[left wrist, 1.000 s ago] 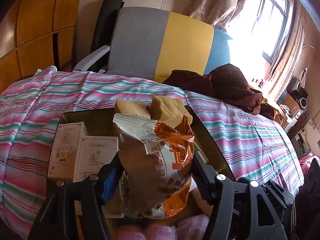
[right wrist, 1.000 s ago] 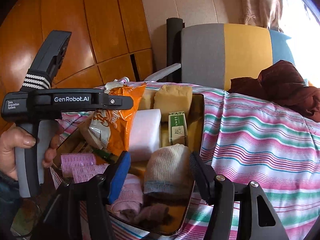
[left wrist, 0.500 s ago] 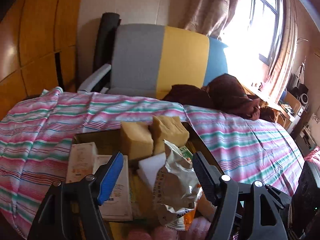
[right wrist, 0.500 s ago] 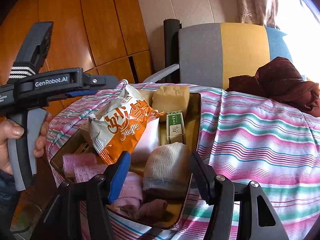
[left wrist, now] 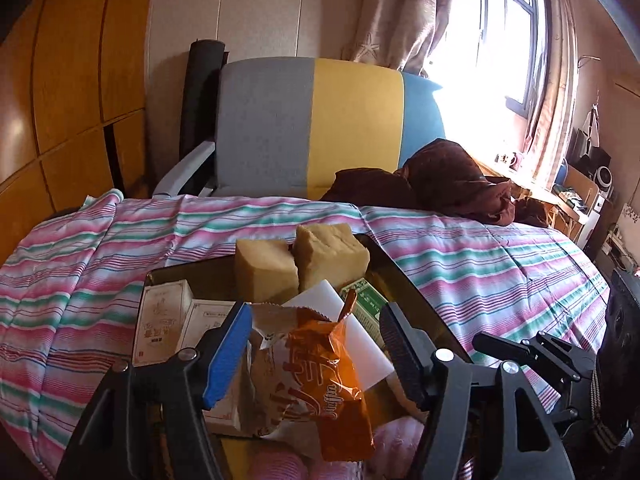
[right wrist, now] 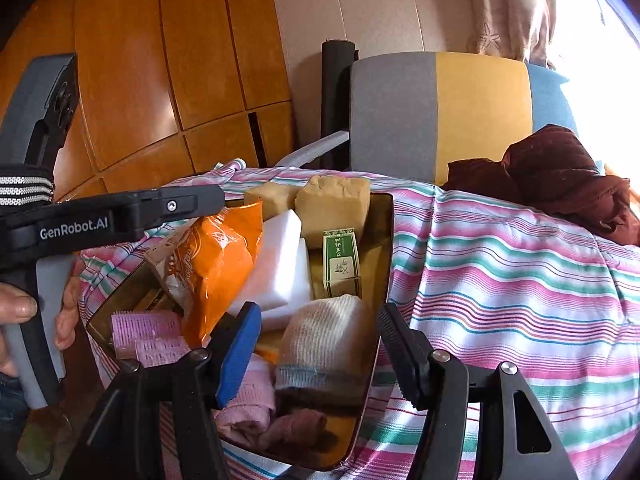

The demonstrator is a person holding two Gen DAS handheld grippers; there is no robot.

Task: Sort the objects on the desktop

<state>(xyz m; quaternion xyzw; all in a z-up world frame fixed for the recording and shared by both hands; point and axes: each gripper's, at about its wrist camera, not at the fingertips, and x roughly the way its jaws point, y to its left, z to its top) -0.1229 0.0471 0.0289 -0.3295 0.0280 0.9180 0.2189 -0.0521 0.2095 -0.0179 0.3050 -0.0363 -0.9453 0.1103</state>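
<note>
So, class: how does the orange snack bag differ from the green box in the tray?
The snack bag is crinkled and soft; the green box is rigid with straight edges. The bag is orange and shiny, the box green with a pale label. The bag leans up against the white foam block; the box lies flat beside it. Both sit inside the tray.

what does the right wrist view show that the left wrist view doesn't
Only the right wrist view shows the hand on the left gripper's handle, the rolled cream sock and the pink cloth at the tray's near end.

Only the left wrist view shows the two cream boxes and the window.

Both show the orange snack bag, the white sponge, the green box, the tan blocks, the chair and the striped cloth.
</note>
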